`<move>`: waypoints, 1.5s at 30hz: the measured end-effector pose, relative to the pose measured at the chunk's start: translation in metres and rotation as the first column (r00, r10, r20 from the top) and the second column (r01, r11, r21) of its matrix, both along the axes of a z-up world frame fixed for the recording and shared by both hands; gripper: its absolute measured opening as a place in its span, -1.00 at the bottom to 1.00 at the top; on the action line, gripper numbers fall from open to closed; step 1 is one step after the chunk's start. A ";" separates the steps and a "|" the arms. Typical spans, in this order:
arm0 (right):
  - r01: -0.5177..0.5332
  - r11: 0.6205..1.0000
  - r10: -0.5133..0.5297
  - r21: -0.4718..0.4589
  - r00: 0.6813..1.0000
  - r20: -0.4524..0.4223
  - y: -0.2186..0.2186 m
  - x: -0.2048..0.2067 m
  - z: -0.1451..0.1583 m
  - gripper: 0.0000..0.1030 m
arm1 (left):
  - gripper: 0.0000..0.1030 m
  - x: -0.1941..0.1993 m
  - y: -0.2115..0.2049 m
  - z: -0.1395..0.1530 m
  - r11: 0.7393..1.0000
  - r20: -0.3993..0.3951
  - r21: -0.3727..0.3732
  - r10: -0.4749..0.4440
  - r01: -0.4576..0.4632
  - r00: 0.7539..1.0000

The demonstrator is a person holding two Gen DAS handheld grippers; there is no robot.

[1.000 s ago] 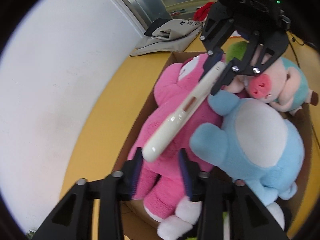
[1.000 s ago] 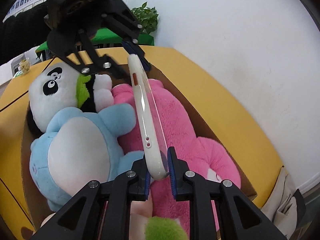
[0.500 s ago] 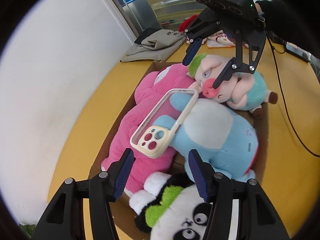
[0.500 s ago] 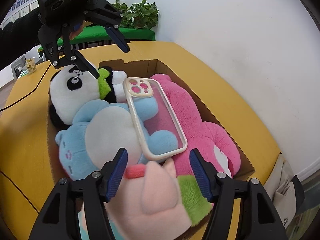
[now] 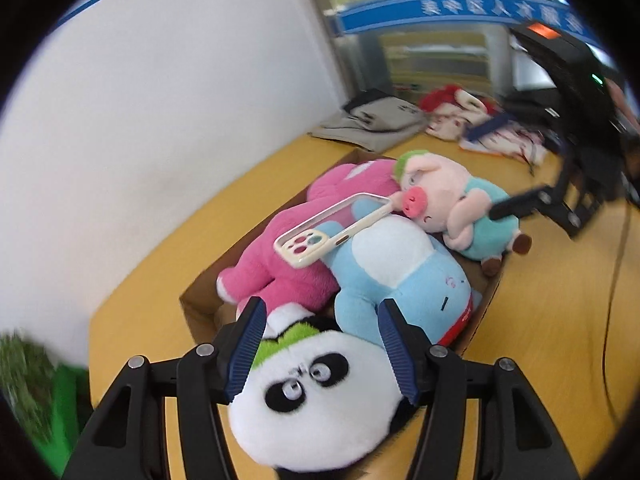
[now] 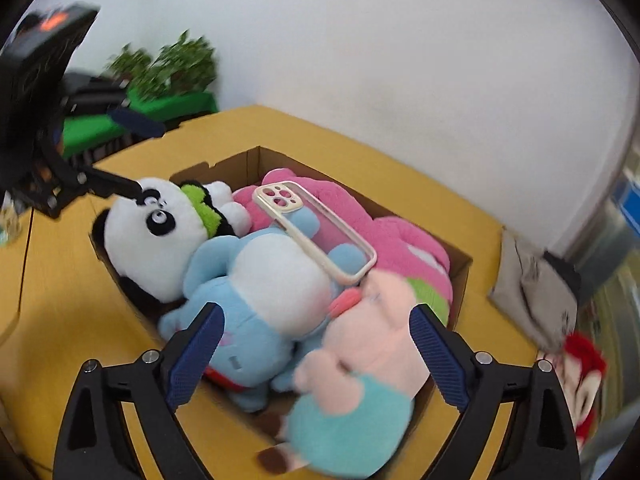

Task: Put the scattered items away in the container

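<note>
A cream-rimmed clear phone case (image 5: 332, 224) (image 6: 316, 232) lies loose on top of the plush toys in the cardboard box (image 5: 200, 304) (image 6: 460, 276). It rests across the pink plush (image 5: 280, 272) and the blue plush (image 5: 400, 264), one end against the pig plush (image 5: 452, 204). A panda plush (image 5: 316, 400) fills the box's near end. My left gripper (image 5: 322, 344) (image 6: 140, 156) hovers open above the panda, holding nothing. At the opposite end, over the pig (image 6: 360, 344), my right gripper (image 6: 318, 340) (image 5: 492, 168) has its jaws opening wide, with nothing gripped between them.
The box stands on a yellow table (image 5: 160, 264) against a white wall. A grey folded bag (image 5: 380, 120) and red-and-white cloth items (image 5: 452, 108) lie beyond the box. A black cable (image 5: 616, 280) crosses the table. Green plants (image 6: 168, 68) stand past the table's end.
Both grippers held the phone case over the box, then let go. The case dropped flat onto the plush toys. Both grippers have opened and drawn back and up, away from each other.
</note>
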State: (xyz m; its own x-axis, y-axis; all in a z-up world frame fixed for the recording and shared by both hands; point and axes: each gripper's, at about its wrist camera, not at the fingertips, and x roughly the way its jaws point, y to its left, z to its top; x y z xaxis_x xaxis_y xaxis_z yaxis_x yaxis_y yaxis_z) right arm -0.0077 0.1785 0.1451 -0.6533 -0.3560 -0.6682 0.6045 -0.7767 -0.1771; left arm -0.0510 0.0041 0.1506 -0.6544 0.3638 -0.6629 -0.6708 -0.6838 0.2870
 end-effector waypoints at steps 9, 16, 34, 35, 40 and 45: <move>0.340 0.922 -0.337 -0.185 0.940 0.044 0.030 0.079 -0.009 0.98 | 0.34 0.061 -0.024 -0.008 0.897 0.071 0.303 0.315 -0.322 0.946; 0.391 0.903 -0.390 -0.178 0.920 0.040 0.032 0.119 -0.017 0.99 | 0.35 0.108 -0.007 -0.011 0.850 0.047 0.321 0.425 -0.417 0.904; 0.409 0.894 -0.410 -0.185 0.912 0.032 0.019 0.136 -0.022 0.99 | 0.49 0.138 -0.006 -0.022 0.801 0.091 0.345 0.490 -0.489 0.867; 0.408 0.894 -0.410 -0.184 0.912 0.031 0.019 0.135 -0.023 0.99 | 0.49 0.138 -0.006 -0.022 0.799 0.094 0.348 0.490 -0.490 0.867; 0.418 0.890 -0.419 -0.183 0.907 0.037 0.019 0.133 -0.026 0.99 | 0.49 0.136 -0.006 -0.023 0.797 0.086 0.344 0.499 -0.496 0.862; 0.423 0.888 -0.423 -0.180 0.905 0.039 0.020 0.131 -0.027 0.99 | 0.49 0.133 -0.007 -0.026 0.791 0.091 0.340 0.510 -0.508 0.855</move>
State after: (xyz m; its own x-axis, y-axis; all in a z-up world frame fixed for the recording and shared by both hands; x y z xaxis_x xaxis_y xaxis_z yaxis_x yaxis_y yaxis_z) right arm 0.1229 0.1981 0.1177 -0.7694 -0.1595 -0.6185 0.2113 -0.9774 -0.0108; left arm 0.0822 -0.0025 0.1247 -0.8116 0.1776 -0.5565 -0.1972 -0.9800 -0.0253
